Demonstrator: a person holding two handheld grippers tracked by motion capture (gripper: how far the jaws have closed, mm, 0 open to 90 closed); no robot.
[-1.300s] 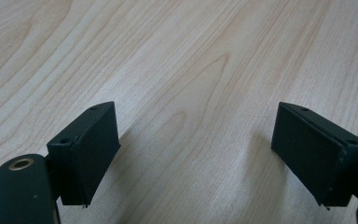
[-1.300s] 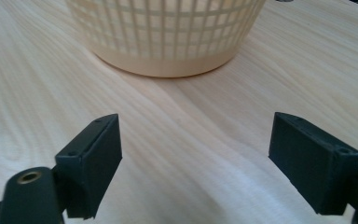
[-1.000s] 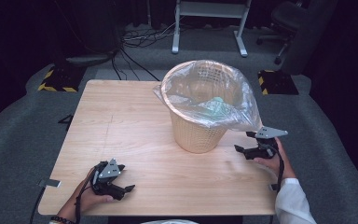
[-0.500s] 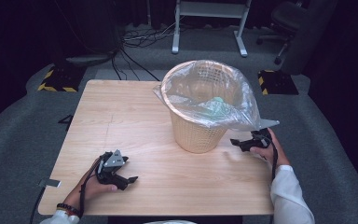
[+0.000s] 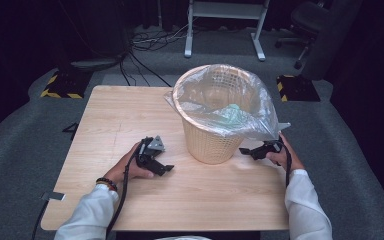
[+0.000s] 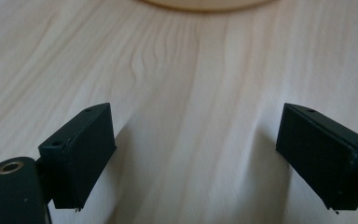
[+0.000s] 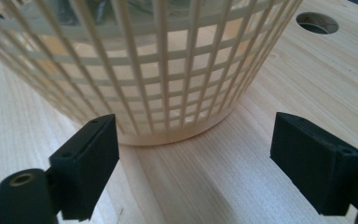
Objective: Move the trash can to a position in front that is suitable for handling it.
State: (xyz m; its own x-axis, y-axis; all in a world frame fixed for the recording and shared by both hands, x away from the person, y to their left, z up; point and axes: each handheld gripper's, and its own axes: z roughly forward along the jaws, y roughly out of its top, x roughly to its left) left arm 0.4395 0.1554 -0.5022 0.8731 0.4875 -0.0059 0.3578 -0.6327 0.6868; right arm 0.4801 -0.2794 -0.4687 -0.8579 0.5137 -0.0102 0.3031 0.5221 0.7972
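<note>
A cream lattice basket (image 5: 215, 135) lined with a clear plastic bag (image 5: 240, 122) stands on the wooden table (image 5: 115, 120), right of centre; something pale green lies inside the bag. My left gripper (image 5: 166, 169) rests low over the table just left of the basket's base, jaws wide open and empty (image 6: 193, 158), the basket's foot (image 6: 205, 3) ahead of them. On the basket's right, my right gripper (image 5: 245, 150) points at its lower wall, open with nothing between the jaws (image 7: 193, 158). The lattice wall (image 7: 158, 70) stands close in front of it.
A round hole (image 7: 317, 22) pierces the tabletop beyond the basket in the right gripper view. Beyond the table are a metal stand (image 5: 225, 25), floor cables (image 5: 145, 42), an office chair (image 5: 310, 20) and hazard-striped blocks (image 5: 62, 82).
Both hands have moved inward and forward toward the basket: the left gripper from the front left corner to beside its base, the right gripper down and in against its right side.
</note>
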